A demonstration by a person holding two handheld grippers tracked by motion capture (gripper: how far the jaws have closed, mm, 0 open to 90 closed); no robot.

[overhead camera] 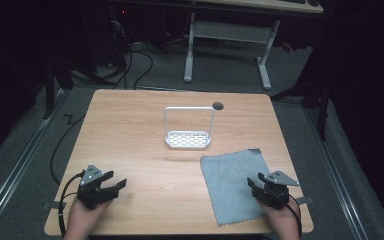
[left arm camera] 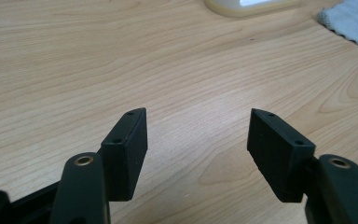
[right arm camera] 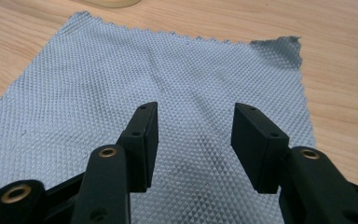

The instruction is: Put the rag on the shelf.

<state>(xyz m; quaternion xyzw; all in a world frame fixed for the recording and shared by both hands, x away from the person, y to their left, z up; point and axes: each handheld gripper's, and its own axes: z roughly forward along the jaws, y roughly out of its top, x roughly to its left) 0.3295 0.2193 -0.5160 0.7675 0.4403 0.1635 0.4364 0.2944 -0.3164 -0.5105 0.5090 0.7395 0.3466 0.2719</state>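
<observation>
A grey waffle-textured cloth [overhead camera: 236, 184] lies flat on the wooden table [overhead camera: 140, 140] at the front right. My right gripper [overhead camera: 256, 183] rests over the cloth's right edge, open, with the cloth [right arm camera: 177, 93] spread under and ahead of its empty jaws [right arm camera: 196, 122]. A white rack [overhead camera: 188, 135] with a perforated base and a tall rectangular handle stands at the table's middle. My left gripper [overhead camera: 116, 181] sits at the front left, open and empty [left arm camera: 198, 128], over bare wood. The rack's base [left arm camera: 251, 5] and a cloth corner [left arm camera: 352, 21] lie far ahead of it.
A small dark round hole or cap [overhead camera: 218, 105] sits on the table behind the rack. Beyond the table's far edge are a white-legged desk [overhead camera: 230, 45] and cables on a grey floor. Bare wood spans the table's left half.
</observation>
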